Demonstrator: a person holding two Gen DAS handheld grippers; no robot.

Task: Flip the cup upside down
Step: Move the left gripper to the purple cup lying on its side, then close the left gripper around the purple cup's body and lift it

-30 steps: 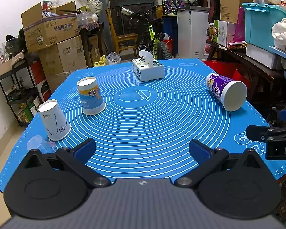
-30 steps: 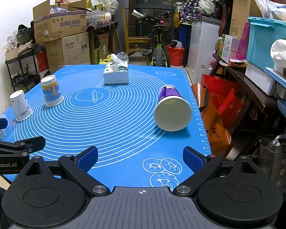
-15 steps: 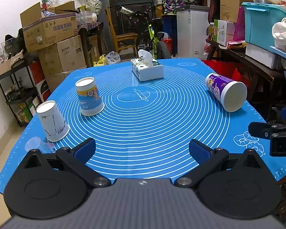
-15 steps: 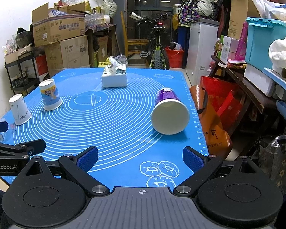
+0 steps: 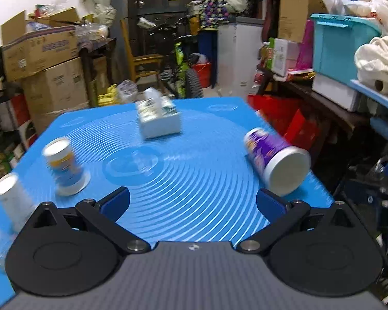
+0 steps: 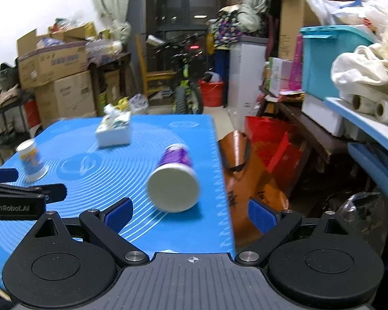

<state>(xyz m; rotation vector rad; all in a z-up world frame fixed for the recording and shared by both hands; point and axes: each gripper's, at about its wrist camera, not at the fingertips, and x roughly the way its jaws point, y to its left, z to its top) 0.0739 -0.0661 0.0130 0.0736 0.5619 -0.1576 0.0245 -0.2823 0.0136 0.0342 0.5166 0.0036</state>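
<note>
1. Purple paper cup [image 6: 174, 178] lay on its side near the right edge of the blue silicone mat [image 6: 142, 232], white circular end facing the right wrist camera. Whether that end was the base or a lidded mouth could not be told; both views were motion-blurred.
2. Right gripper [image 6: 191, 214] had its jaws spread wide, empty, with the purple cup just ahead and roughly between the blue pads [image 6: 262, 218]. No contact was visible.
3. Left gripper [image 5: 192, 202] was also wide open and empty, over the near middle of the mat. In its view the purple cup [image 5: 276, 165] sat ahead and to the right, close to the right pad but apart from it.
4. Progress, judged: the purple cup was neither grasped nor inverted, so approach, grasp, turn and set-down all remained.
5. Count of cups: three. One purple, lying down; one blue-and-yellow printed cup [image 5: 64, 168], standing wide end down; one white cup [image 5: 11, 199], standing likewise at the left edge. These two looked already inverted.
6. Count of other items on the mat: one tissue box [image 5: 159, 121] toward the far side. Something clear lay at the near left corner, too blurred to name.
7. Grippers: two, neither holding anything.
</note>
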